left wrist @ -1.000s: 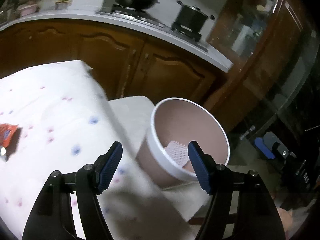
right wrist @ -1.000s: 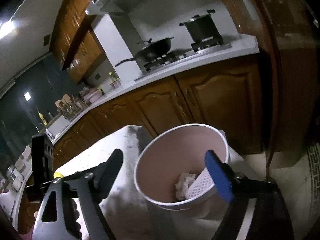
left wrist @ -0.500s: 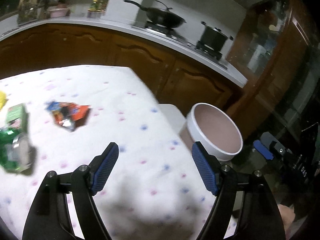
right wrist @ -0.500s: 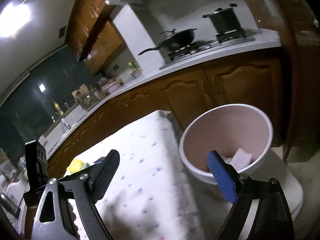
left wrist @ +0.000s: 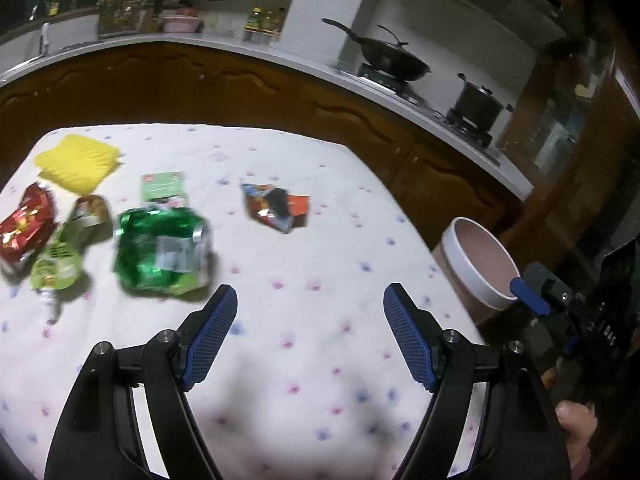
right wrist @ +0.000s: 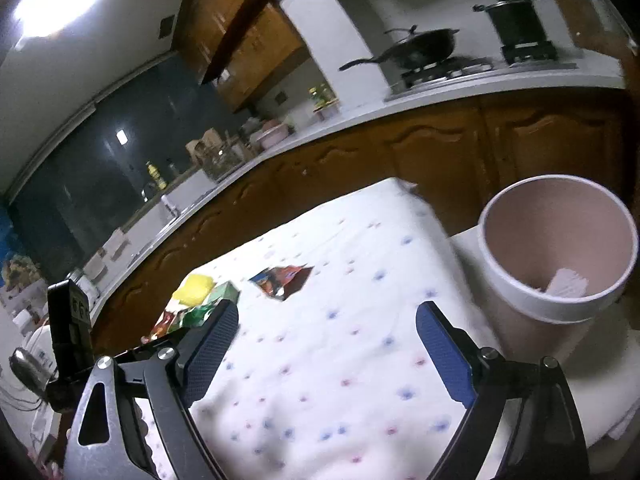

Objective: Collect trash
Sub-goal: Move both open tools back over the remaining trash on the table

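My left gripper (left wrist: pixel 310 312) is open and empty above the dotted white tablecloth (left wrist: pixel 320 320). Wrappers lie ahead of it: a crumpled green bag (left wrist: pixel 162 250), a red-blue wrapper (left wrist: pixel 276 208), a yellow piece (left wrist: pixel 78 162), a red packet (left wrist: pixel 24 228) and a light green pouch (left wrist: pixel 60 264). The pink bin with a white rim (left wrist: pixel 478 262) stands off the table's right edge. My right gripper (right wrist: pixel 326 330) is open and empty over the cloth, left of the bin (right wrist: pixel 556 248), which holds white trash (right wrist: pixel 568 284). The red-blue wrapper (right wrist: pixel 282 278) lies ahead of it.
A kitchen counter with wooden cabinets (left wrist: pixel 240 84) runs behind the table, with a wok (left wrist: pixel 390 62) and a pot (left wrist: pixel 478 100) on the stove. The other gripper's body (left wrist: pixel 560 320) and a hand show at the right of the left wrist view.
Both grippers have swung left, away from the bin and over the table. The wrappers have come into view. Both stay open and empty.
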